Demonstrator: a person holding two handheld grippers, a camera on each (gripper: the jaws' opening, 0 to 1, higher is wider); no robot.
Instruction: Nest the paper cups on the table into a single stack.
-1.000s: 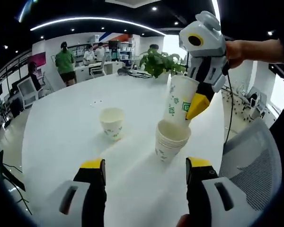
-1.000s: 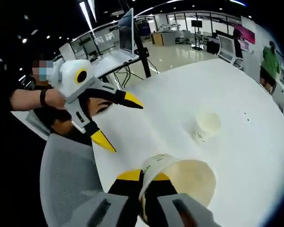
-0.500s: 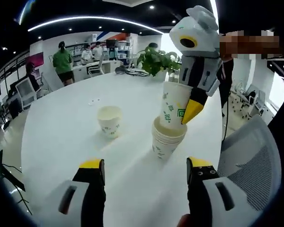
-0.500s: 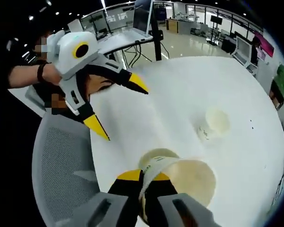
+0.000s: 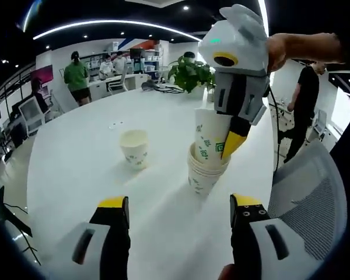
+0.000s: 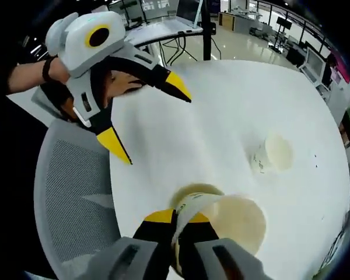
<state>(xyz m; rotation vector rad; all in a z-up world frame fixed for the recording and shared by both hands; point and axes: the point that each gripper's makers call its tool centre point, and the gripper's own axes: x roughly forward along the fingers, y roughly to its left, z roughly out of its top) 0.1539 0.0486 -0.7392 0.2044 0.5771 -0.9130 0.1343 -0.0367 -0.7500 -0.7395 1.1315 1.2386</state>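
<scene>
In the left gripper view, the left gripper (image 5: pixel 179 213) is wide open with nothing in it, low over the white surface (image 5: pixel 76 169). Past it stands a stack of cups (image 5: pixel 205 175). The right gripper (image 5: pixel 232 125) comes down from above, pinching a cup (image 5: pixel 209 137) by its rim. The bottom of this cup is already inside the top of the stack. It leans a little. One lone cup (image 5: pixel 134 149) stands on the surface, apart from the stack. This view also shows a green plant (image 5: pixel 189 73) at the far edge of the surface, people (image 5: pixel 79 79) far off in the room, and a grey mesh chair (image 5: pixel 312 198) on the right.

The right gripper view looks down from above. The right gripper (image 6: pixel 178 224) has its two jaws tight on the rim of the held cup (image 6: pixel 227 219), and you can see down into the cup. The rim of the stack (image 6: pixel 192 191) peeks out behind it; the rest of the stack is hidden. The lone cup (image 6: pixel 271 154) sits farther off on the surface (image 6: pixel 221 116). The left gripper (image 6: pixel 151 119) shows here with its yellow tips spread wide, held by a hand (image 6: pixel 49 70). The chair (image 6: pixel 73 204) lies under it.

How many cups are in the stack is hard to tell. The green marks on the cups are too small to make out.
</scene>
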